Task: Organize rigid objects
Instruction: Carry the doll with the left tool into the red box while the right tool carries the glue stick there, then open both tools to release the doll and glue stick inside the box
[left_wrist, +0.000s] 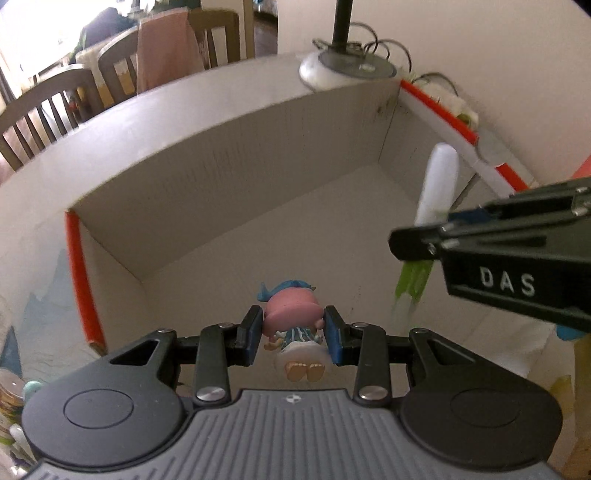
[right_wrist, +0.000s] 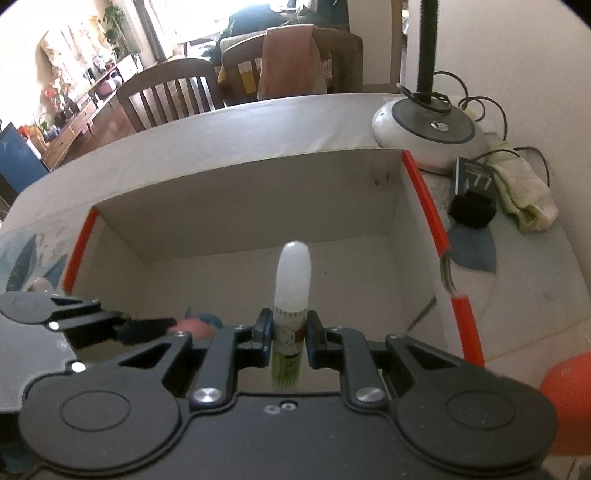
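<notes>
The left claw (left_wrist: 293, 338) is clamped on a small figurine (left_wrist: 291, 321), its blue pads pressing the pink head from both sides, with the striped body and the feet pointing back toward the camera and a blue hat at the far end. The figurine hangs over the open cardboard box (left_wrist: 229, 155), a white-walled box with orange tape along its corner edges, which stands on the counter (right_wrist: 524, 266). The right claw (right_wrist: 287, 338) is closed on a slim white tube (right_wrist: 291, 295) with a green and white label; the pads hold its labelled lower part while the rounded cap points away over the inside of the box. In the left wrist view the right claw comes in from the right with the tube crossing it, near the box's right wall. Beside the box, on the counter, stand a round lamp base (right_wrist: 428, 133) with a black pole, a black charger (right_wrist: 472, 177), a black hair tie (right_wrist: 472, 210) and a pale folded cloth (right_wrist: 524, 195). Wooden chairs (right_wrist: 166, 96) stand behind the counter.
</notes>
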